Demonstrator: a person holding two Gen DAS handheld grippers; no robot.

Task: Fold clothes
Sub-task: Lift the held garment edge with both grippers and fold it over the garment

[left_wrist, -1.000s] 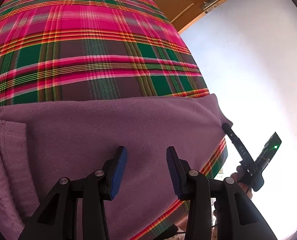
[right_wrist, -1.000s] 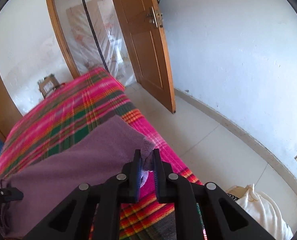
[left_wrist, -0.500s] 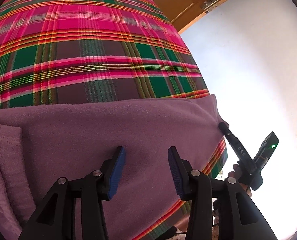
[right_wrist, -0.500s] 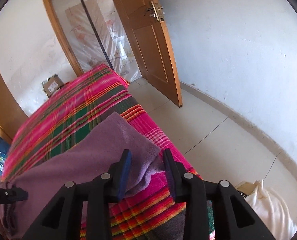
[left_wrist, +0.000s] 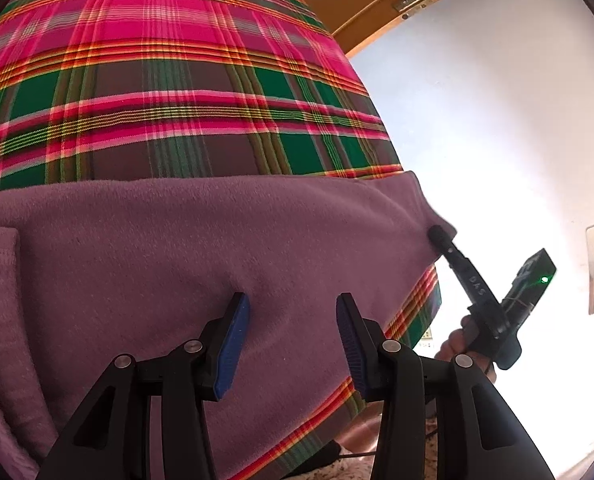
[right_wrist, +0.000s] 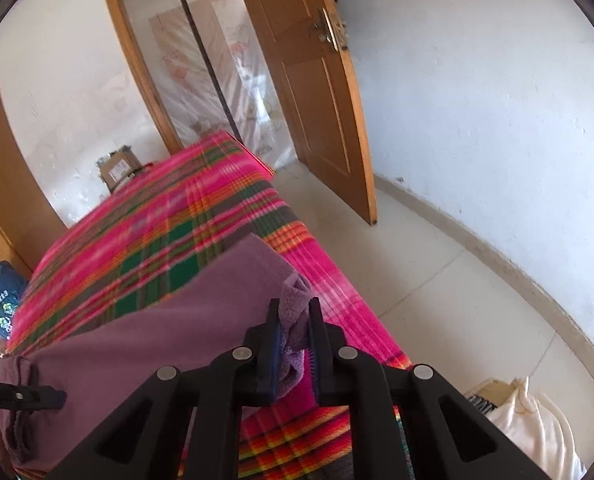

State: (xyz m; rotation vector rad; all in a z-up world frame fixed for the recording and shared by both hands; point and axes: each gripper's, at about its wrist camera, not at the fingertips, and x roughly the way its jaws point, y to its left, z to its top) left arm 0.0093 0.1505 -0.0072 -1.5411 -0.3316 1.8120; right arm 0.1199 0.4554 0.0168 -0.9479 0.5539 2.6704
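A purple fleece garment [left_wrist: 177, 260] lies spread across the near end of a bed covered by a pink and green plaid blanket [left_wrist: 177, 80]. My left gripper [left_wrist: 292, 308] hovers open just above the garment's middle, with nothing pinched between its blue pads. My right gripper [right_wrist: 295, 312] is closing its jaws on the garment's far right corner [right_wrist: 297, 292], which bunches up between the pads. That corner sits at the bed's right edge. In the left wrist view the right gripper [left_wrist: 437, 236] shows at the corner, with a hand behind it.
A tiled floor [right_wrist: 437, 280] runs along the bed's right side to a white wall. A wooden door [right_wrist: 317, 100] stands ajar beyond. A white cloth bundle [right_wrist: 529, 420] lies on the floor near right. A blue bag [right_wrist: 1, 300] and a cardboard box [right_wrist: 119, 168] sit past the bed.
The right gripper let go of the garment's corner, opened wide over it, then shut on it again. The left gripper stayed open over the garment.
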